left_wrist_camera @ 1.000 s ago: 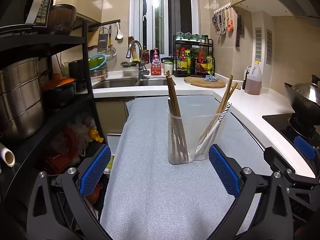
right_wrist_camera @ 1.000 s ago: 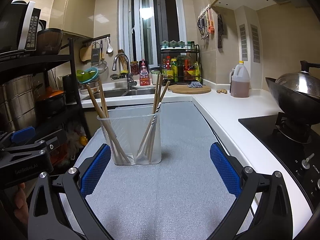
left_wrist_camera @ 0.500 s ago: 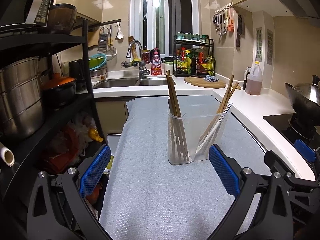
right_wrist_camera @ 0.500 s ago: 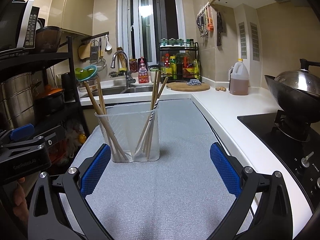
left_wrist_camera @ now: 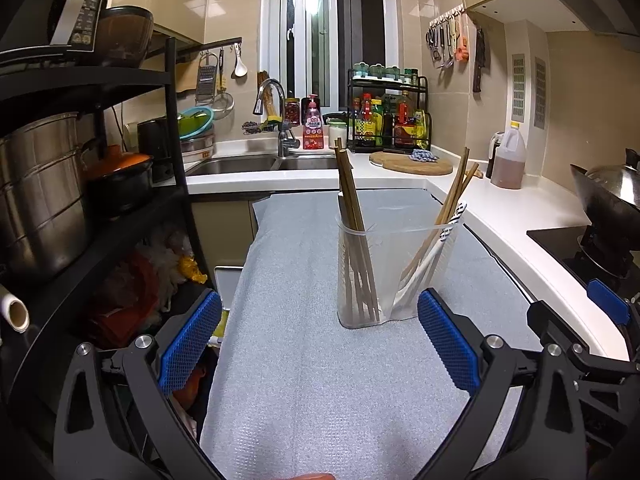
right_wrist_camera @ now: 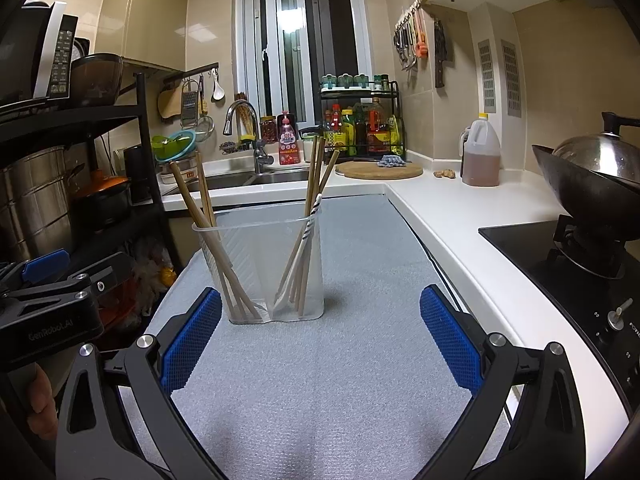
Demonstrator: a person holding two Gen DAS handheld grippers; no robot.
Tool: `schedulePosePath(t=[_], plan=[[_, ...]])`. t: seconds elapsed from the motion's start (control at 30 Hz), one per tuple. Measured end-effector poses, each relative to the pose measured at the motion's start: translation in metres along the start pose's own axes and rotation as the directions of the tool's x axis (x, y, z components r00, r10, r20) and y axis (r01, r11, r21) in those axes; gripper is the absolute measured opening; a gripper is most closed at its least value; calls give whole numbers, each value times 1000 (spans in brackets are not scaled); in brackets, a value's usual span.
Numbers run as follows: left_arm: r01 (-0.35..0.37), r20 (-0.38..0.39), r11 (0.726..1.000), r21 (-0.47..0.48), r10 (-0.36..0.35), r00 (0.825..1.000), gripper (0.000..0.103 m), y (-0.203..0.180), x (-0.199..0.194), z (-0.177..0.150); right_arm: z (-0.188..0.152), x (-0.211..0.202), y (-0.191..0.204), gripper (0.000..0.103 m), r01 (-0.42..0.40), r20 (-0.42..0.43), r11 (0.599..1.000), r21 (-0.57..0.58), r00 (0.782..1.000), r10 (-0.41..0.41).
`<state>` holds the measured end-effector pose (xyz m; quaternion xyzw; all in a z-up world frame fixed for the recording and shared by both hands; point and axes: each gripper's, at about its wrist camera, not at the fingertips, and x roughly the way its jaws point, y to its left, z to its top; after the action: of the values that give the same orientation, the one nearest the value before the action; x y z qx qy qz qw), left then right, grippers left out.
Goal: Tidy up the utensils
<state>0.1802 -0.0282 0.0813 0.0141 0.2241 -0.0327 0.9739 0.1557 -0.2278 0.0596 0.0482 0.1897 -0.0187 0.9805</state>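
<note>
Both grippers wide open, empty: left (left_wrist_camera: 318, 350), right (right_wrist_camera: 320, 340). Holder (right_wrist_camera: 264, 268) centre frame on mat (right_wrist_camera: 340, 380), chopsticks (right_wrist_camera: 208, 236) inside. Next grab: probably approach from above, pinch one stick high, avoid tipping holder.

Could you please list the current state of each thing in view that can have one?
left gripper: open, empty, above the mat.
right gripper: open, empty.
clear holder: upright on the grey mat, two compartments.
wooden chopsticks: leaning in its left compartment.
striped chopstick: leaning in the right compartment with more wooden ones.
wok: on the stove, lidded.
tap: no water visible.
</note>
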Motion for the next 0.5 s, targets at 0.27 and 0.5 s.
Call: schedulePosePath(t=[0.27, 0.5], plan=[[-6, 14, 1000, 13, 5, 1000, 95, -1, -2, 2, 1, -1, 1, 98, 1, 11, 1000, -6, 1000, -1], [-9, 16, 1000, 17, 9, 1000, 95, -1, -2, 2, 0, -1, 3, 98, -1, 12, 1000, -12, 1000, 1]])
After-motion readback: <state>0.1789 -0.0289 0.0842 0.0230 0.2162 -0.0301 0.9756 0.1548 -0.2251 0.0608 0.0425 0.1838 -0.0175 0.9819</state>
